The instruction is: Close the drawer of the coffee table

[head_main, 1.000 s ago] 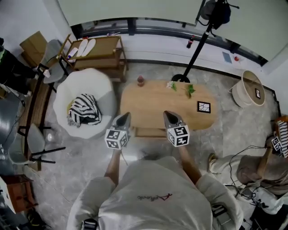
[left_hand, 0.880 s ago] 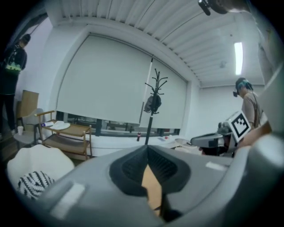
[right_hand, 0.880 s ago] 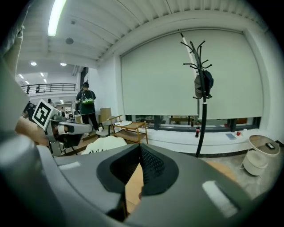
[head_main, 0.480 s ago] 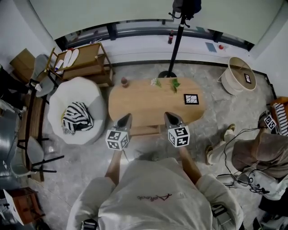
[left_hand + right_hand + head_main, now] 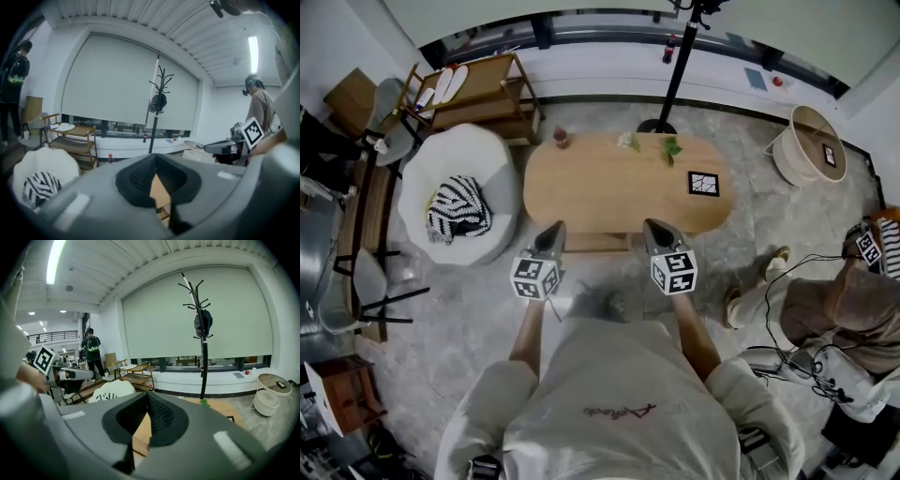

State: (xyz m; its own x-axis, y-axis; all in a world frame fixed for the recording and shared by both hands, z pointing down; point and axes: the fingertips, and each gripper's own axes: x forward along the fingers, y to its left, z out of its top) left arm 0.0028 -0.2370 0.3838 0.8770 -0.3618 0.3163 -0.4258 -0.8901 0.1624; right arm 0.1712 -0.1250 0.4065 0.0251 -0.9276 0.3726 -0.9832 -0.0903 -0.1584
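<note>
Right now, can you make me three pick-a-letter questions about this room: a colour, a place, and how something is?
1. The coffee table top is: A black; B light wood; C red.
2. The striped cushion lies on: A the coffee table; B a bed; C the white chair.
3. The left hand-held gripper and the right hand-held gripper are: A both shut; B both open; C holding cups.
B, pale wood shows; C, it sits in the chair's seat; A, each pair of jaws meets, nothing between.

One coffee table (image 5: pixel 609 192), two tongs (image 5: pixel 553 230) (image 5: pixel 652 227), one coat stand (image 5: pixel 202 333)
</note>
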